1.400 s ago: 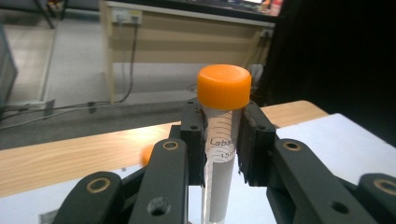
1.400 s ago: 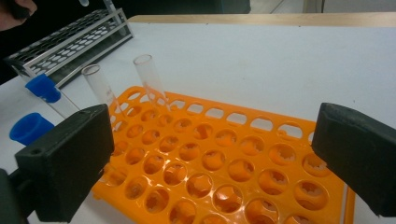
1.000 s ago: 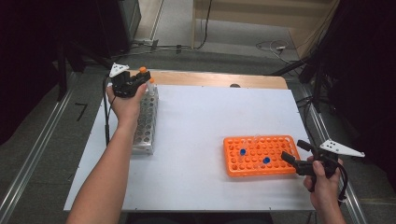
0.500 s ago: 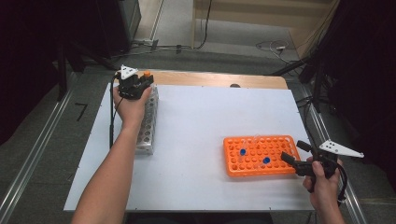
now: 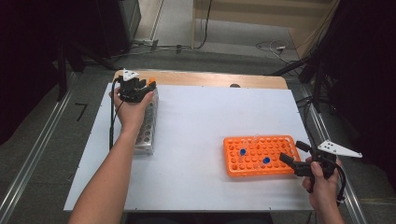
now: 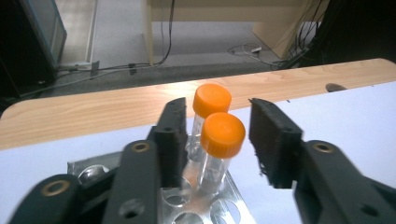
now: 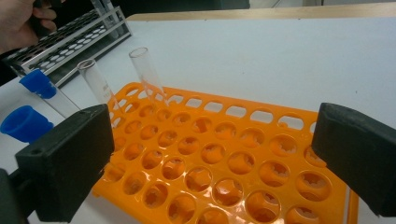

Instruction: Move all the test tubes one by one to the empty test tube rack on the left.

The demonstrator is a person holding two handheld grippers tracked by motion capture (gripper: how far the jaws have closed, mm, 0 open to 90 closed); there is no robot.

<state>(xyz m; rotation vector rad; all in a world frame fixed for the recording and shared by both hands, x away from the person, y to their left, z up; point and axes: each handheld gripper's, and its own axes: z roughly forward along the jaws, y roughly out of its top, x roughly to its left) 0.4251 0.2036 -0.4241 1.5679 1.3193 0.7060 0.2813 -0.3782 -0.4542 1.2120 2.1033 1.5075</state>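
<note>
In the left gripper view, two orange-capped tubes stand in the far end of a metal rack (image 6: 93, 170). The nearer tube (image 6: 223, 135) stands between the jaws of my left gripper (image 6: 217, 121), the other (image 6: 212, 100) just behind it. The jaws have just been opening; the right pad (image 6: 273, 140) is clear of the tube. In the high view my left gripper (image 5: 140, 86) is over the far end of the metal rack (image 5: 145, 135). My right gripper (image 5: 293, 152) is open at the right edge of the orange rack (image 5: 259, 156), with nothing held.
The orange rack (image 7: 280, 116) holds two blue-capped tubes (image 7: 25, 123) (image 7: 39, 84) and two uncapped clear tubes (image 7: 147, 74) (image 7: 95, 86) on its left side. A wooden strip (image 5: 210, 79) runs along the far edge of the white tabletop (image 5: 201, 116).
The left hand has shifted slightly right over the far end of the metal rack. The right hand and the orange rack have stayed in place.
</note>
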